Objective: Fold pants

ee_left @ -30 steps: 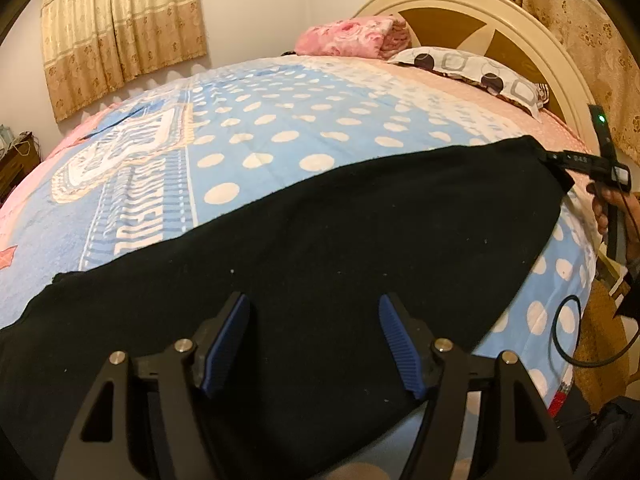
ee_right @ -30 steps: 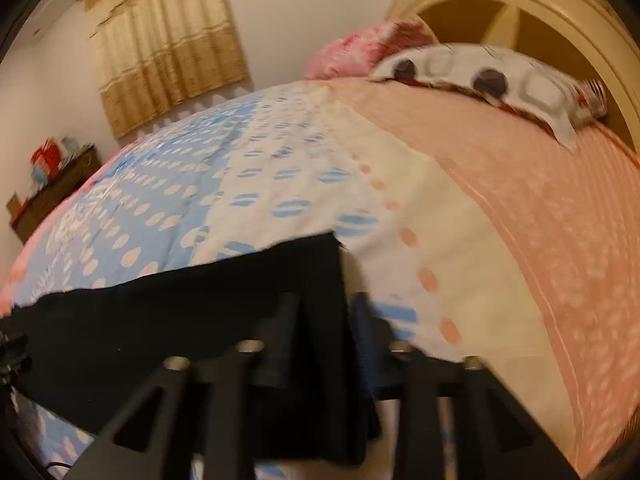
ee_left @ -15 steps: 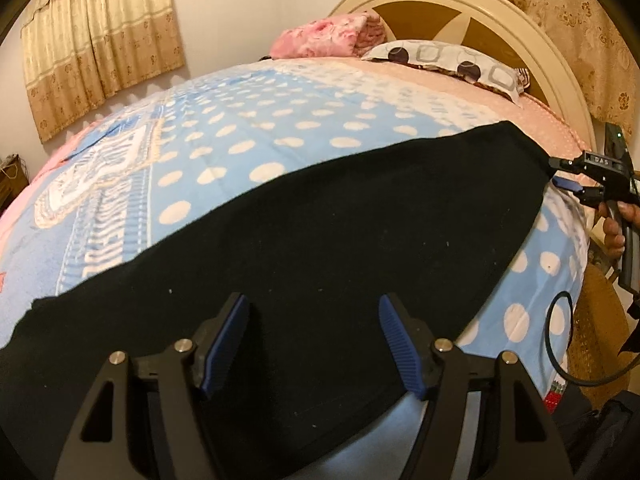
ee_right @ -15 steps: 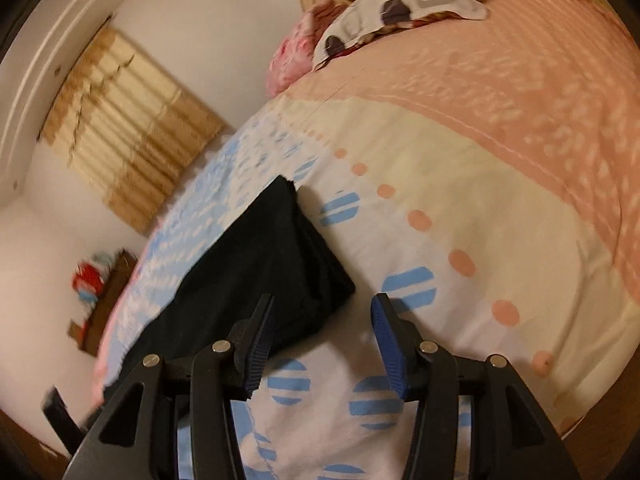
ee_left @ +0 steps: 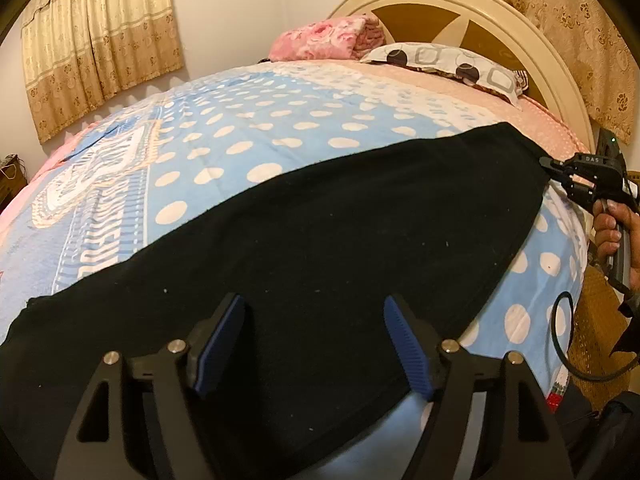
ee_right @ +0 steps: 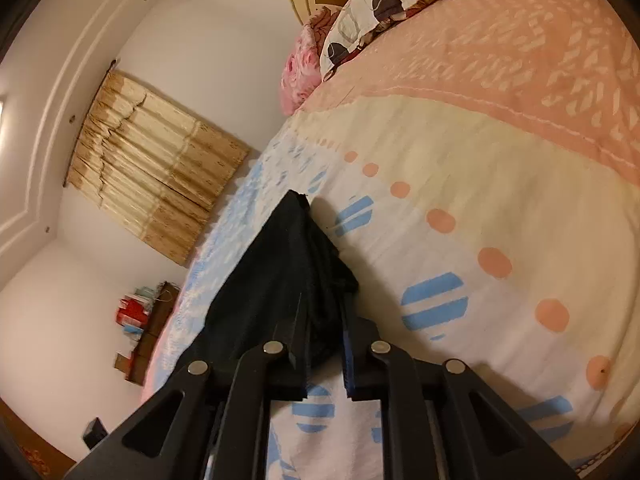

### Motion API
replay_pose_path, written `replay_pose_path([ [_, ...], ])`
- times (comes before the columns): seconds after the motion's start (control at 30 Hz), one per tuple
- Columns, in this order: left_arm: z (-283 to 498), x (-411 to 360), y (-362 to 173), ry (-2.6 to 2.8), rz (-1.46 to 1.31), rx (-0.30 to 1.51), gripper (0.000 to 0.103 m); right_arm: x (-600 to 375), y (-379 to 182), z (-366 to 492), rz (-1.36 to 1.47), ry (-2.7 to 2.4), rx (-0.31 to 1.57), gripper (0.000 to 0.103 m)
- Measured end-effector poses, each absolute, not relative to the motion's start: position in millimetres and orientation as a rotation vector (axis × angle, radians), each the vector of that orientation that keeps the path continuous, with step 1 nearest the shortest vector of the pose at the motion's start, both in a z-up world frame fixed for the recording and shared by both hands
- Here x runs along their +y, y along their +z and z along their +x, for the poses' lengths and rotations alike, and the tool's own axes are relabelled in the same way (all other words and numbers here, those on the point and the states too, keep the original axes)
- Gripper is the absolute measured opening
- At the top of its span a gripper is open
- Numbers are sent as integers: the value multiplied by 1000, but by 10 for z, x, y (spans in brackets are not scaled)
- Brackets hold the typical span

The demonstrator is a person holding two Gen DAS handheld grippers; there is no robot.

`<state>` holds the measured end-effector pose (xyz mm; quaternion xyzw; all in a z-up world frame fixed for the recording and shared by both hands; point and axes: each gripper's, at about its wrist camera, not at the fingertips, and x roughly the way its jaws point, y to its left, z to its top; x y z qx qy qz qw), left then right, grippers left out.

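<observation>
Black pants (ee_left: 320,232) lie spread flat across the near edge of the bed. My left gripper (ee_left: 314,340) hovers just above their middle, open and empty, blue pads wide apart. My right gripper (ee_right: 322,320) is rolled sideways and shut on the end of the pants (ee_right: 280,264), the cloth pinched between its pads. The left wrist view shows the same gripper (ee_left: 560,174) held in a hand at the pants' far right corner.
The bed (ee_left: 280,120) has a blue polka-dot blanket and a pink sheet toward the headboard (ee_left: 460,12). A patterned pillow (ee_left: 452,66) and folded pink blanket (ee_left: 328,38) lie at the head. A black cable (ee_left: 568,340) hangs off the bed's right side. Curtains (ee_left: 100,40) hang behind.
My right gripper, open half a second ago, has closed on the end of the pants and rolled further sideways. My left gripper stayed open over the pants.
</observation>
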<state>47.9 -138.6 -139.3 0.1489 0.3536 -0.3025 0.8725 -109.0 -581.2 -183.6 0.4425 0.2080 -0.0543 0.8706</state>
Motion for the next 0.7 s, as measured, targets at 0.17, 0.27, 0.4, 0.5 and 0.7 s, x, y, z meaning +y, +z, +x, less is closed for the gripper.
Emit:
replay_pose_path([
  [0.17, 472, -1393, -1387, -624, 317, 735, 77, -5685, -1522, -1091, 832, -70, 384, 10],
  [0.27, 474, -1382, -1359, -617, 311, 750, 77, -5461, -1213, -1022, 735, -19, 363, 10],
  [0.4, 431, -1258, -1268, -601, 310, 747, 77, -4889, -768, -805, 540, 67, 357, 10],
  [0.5, 387, -1072, -1191, -572, 313, 731, 77, -4282, -547, -517, 420, 170, 383, 10],
  [0.7, 381, -540, -1082, -471, 267, 720, 77, -2876, -519, -11, 205, 398, 486, 10],
])
